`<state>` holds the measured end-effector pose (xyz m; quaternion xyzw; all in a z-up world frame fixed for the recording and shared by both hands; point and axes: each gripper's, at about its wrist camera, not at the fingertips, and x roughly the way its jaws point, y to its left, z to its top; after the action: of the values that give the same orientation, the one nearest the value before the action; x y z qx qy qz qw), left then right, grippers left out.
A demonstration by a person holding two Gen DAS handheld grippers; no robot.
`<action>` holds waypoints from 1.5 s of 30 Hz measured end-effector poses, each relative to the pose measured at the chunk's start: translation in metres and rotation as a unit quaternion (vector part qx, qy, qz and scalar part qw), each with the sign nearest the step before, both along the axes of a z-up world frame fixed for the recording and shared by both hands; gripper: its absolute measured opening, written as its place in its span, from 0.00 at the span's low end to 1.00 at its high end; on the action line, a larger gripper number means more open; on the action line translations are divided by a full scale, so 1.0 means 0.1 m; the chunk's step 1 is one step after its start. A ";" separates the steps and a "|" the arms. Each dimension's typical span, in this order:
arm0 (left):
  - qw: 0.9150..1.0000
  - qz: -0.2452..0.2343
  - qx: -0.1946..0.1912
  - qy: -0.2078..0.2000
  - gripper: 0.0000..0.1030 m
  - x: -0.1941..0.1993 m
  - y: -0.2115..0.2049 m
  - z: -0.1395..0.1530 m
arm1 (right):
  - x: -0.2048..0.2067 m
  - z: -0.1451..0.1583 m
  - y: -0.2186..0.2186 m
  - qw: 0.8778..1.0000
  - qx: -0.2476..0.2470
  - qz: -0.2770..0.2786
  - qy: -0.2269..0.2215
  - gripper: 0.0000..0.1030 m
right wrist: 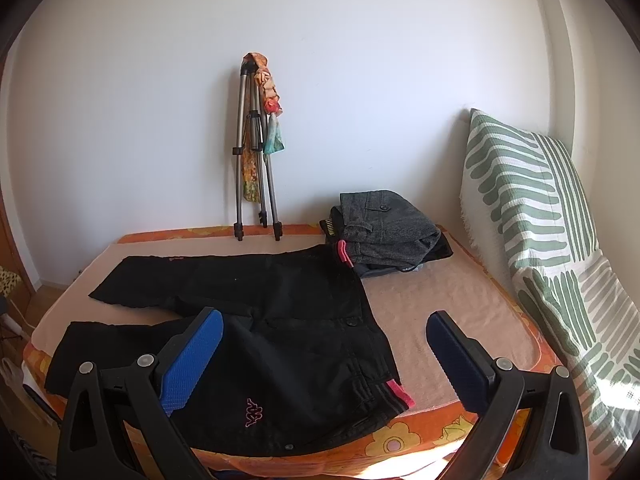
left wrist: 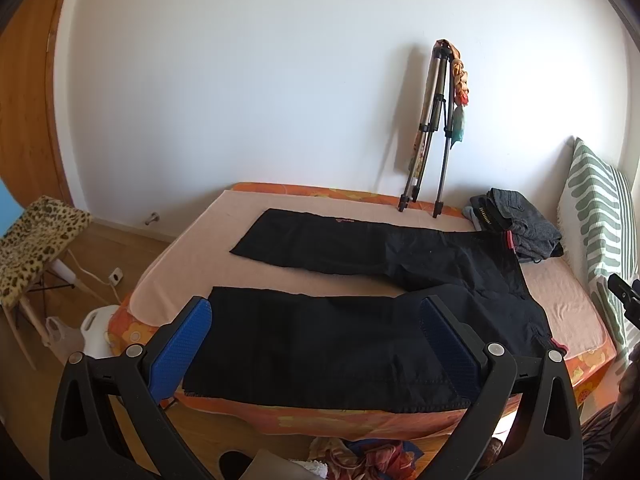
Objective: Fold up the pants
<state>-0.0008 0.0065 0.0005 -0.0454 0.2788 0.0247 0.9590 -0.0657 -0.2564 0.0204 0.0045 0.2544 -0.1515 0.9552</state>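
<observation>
Black pants (left wrist: 360,280) were laid flat on the bed (right wrist: 460,320), legs spread apart in a V and unfolded. The fabric was seen as thin, matte and lightly creased, with a pink embroidered logo (right wrist: 255,417) near the hip and pink trim (right wrist: 400,394) at the waistband corner. The near leg's hem reached the bed's front edge. The waist lay toward the pillow (right wrist: 532,216) end of the bed.

The left gripper (left wrist: 316,344) was held above the near leg, fingers spread wide, nothing gripped. Blue, finely knurled pads (left wrist: 182,350) were mounted on black plastic arms. The right gripper (right wrist: 324,360) was held above the waist end of the pants, likewise spread wide and empty; its right pad was over bare sheet.

The bed was covered with a plain peach sheet over an orange floral mattress cover. A folded stack of grey woven clothes (right wrist: 384,232) was set on the bed just beyond the waistband, toward the wall. A metal tripod (right wrist: 256,160), legs collapsed, was leaned against the wall at the bed's far edge, with a patterned cloth draped on it. A ribbed white pillow with green stripes was propped at the bed's head. A leopard-print stool (left wrist: 36,236) was seen on the wood floor past the bed's foot.
</observation>
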 end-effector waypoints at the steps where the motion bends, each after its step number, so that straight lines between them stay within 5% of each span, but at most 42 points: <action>1: 1.000 0.000 0.000 0.000 1.00 0.00 0.00 0.00 | 0.00 0.00 0.00 1.000 0.000 0.000 0.000 1.00; 45: 1.000 0.002 -0.004 -0.003 1.00 0.00 0.04 -0.01 | 0.02 -0.02 0.00 1.000 -0.007 -0.002 0.004 1.00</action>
<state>-0.0004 0.0102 -0.0008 -0.0503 0.2758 0.0253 0.9596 -0.0640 -0.2562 0.0188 -0.0022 0.2572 -0.1547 0.9539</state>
